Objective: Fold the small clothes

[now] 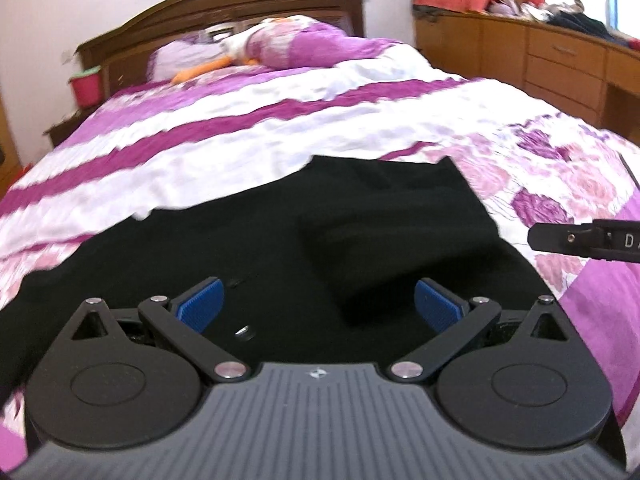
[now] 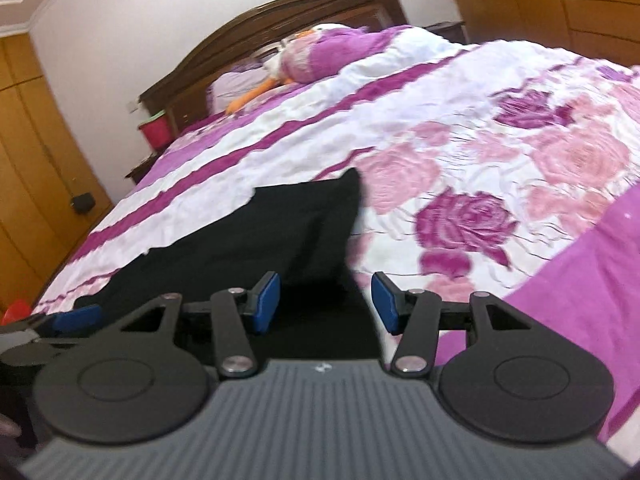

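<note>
A black garment (image 1: pixel 248 248) lies spread on the purple and white floral bedspread (image 1: pixel 240 132), with one part folded over on its right side (image 1: pixel 384 240). My left gripper (image 1: pixel 320 304) is open above the garment's near edge, and nothing is between its blue pads (image 1: pixel 200 304). My right gripper (image 2: pixel 324 306) is open over the garment's right edge (image 2: pixel 304 232) and holds nothing. Its black tip shows at the right edge of the left wrist view (image 1: pixel 580 240). A blue pad of the left gripper shows at the left of the right wrist view (image 2: pixel 76 318).
A dark wooden headboard (image 1: pixel 224 4) and purple pillows with an orange and white soft toy (image 1: pixel 240 52) are at the far end. A red pot (image 1: pixel 86 88) stands on the bedside table. Wooden drawers piled with clothes (image 1: pixel 560 52) line the right wall, and wardrobes (image 2: pixel 24 152) line the left.
</note>
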Action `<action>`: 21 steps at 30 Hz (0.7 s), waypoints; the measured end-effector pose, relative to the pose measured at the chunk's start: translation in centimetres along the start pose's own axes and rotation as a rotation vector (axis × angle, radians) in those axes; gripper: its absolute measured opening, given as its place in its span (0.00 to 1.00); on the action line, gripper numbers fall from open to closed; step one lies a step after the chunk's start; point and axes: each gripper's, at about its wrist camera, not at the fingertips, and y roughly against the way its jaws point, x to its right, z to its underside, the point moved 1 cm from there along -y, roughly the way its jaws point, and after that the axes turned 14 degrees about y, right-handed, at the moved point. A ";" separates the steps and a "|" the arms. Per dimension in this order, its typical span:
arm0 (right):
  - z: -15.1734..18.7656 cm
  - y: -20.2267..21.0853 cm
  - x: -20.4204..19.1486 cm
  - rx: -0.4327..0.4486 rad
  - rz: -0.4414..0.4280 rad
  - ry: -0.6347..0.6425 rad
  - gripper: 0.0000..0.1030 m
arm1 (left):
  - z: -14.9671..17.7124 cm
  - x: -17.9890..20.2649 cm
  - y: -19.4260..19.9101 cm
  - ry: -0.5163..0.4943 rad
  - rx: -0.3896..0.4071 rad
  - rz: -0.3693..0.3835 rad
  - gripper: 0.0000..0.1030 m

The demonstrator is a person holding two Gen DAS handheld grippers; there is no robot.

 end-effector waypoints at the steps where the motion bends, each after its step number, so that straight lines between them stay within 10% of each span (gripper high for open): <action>1: 0.1 -0.1 0.4 -0.002 0.008 -0.014 0.53 | 0.1 0.7 -0.4 -0.020 -0.002 0.000 1.00; 11: 1.0 -0.8 2.5 -0.015 0.012 -0.061 0.53 | 0.3 6.4 -5.2 -0.249 0.080 0.019 0.88; 14: 1.2 -0.8 3.0 -0.009 0.006 -0.082 0.53 | 0.3 7.6 -6.3 -0.288 0.093 0.025 0.59; 16: 1.2 -0.7 3.1 -0.006 -0.003 -0.085 0.53 | 0.0 7.6 -6.6 -0.260 0.084 0.040 0.23; 21: 1.4 -0.6 2.9 0.002 -0.033 -0.080 0.53 | -1.2 5.9 -5.4 -0.115 0.122 0.065 0.10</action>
